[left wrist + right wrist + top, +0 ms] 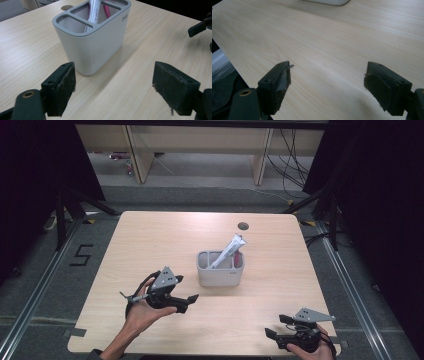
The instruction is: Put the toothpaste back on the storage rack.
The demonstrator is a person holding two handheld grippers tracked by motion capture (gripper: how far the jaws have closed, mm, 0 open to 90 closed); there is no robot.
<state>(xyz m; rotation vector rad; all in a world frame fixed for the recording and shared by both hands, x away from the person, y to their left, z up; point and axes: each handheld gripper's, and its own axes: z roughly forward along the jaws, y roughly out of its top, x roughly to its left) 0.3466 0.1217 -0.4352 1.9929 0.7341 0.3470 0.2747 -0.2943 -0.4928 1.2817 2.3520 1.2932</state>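
High view is showing a pale wood-grain table (150,240) with rounded corners and a dark grommet hole (243,226), standing on grey flooring between black curtains. Near its centre a smooth grey plastic holder (220,268), rounded and divided into compartments, is carrying a white tube (227,251) and something pink, perhaps a toothbrush. Left gripper (187,301) is hanging released nearby, worn pads apart; right gripper (276,326) is likewise spread at the near edge.
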